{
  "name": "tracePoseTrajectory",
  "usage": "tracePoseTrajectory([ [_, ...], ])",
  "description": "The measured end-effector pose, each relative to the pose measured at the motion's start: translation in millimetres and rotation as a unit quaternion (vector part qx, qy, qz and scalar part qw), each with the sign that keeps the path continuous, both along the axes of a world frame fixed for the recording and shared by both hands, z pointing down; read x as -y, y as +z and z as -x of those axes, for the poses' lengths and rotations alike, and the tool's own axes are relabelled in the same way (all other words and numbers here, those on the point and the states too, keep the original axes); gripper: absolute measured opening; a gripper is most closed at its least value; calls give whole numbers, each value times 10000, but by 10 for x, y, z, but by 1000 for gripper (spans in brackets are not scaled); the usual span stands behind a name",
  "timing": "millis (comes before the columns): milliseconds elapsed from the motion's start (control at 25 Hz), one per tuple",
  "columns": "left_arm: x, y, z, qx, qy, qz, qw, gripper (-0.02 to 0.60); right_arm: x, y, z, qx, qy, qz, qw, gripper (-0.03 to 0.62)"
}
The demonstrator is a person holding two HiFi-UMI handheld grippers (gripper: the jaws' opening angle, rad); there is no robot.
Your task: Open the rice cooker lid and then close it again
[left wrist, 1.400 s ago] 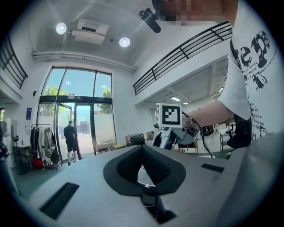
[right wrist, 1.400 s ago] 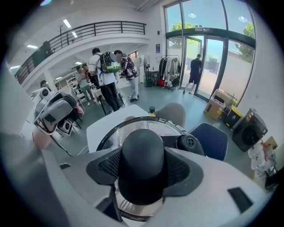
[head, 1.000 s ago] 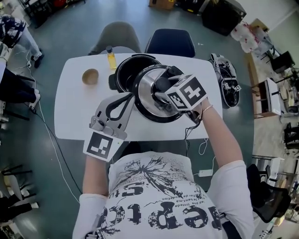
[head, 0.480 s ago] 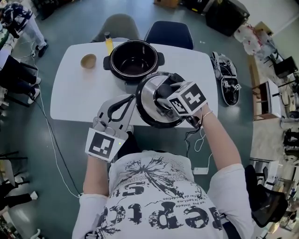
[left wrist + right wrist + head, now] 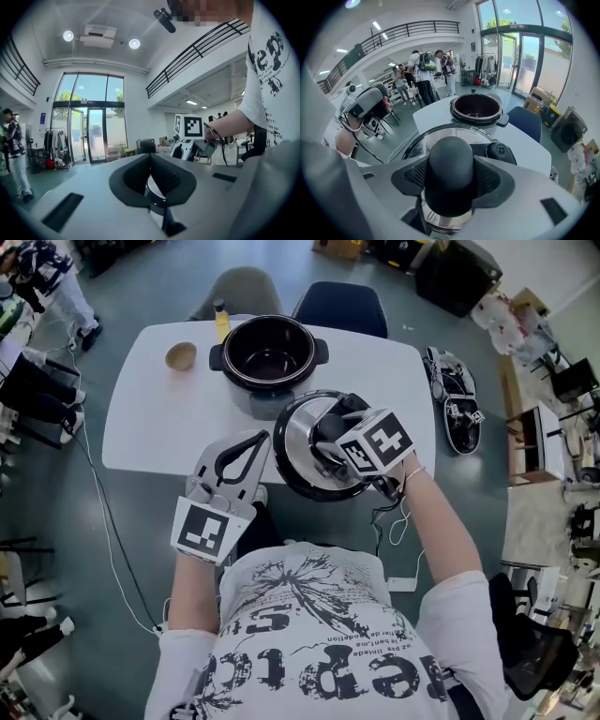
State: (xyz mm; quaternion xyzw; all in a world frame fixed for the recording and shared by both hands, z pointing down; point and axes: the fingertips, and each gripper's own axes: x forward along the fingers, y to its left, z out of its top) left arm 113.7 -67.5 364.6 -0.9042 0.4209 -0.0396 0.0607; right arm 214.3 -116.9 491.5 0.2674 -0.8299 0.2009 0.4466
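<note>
Half the job looks done. The rice cooker (image 5: 270, 354) stands open at the far side of the counter (image 5: 150, 418), its dark pot bare. The lid (image 5: 295, 454) is off and well apart from it, held at the near counter edge in front of the person. The right gripper (image 5: 330, 444) has its fingers clamped on both sides of the lid's black knob (image 5: 451, 173). The left gripper (image 5: 255, 439) sits beside the lid, fingers closed together on nothing. Left to do: carry the lid over the pot and seat it.
</note>
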Motion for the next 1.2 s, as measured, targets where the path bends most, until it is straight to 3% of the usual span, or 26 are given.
tracePoseTrajectory([
  [600, 667, -219, 430, 118, -12, -146, 9998, 12, 772, -437, 534, 51, -58, -243, 9997, 291],
  [880, 1181, -386, 774, 221, -28, -198, 9996, 12, 1332, -645, 888, 46, -74, -345, 9994, 293],
  [1200, 1839, -235, 1207, 300, 30, -134, 9995, 12, 2061, -543, 1310, 31, 74, -331, 9994, 293],
])
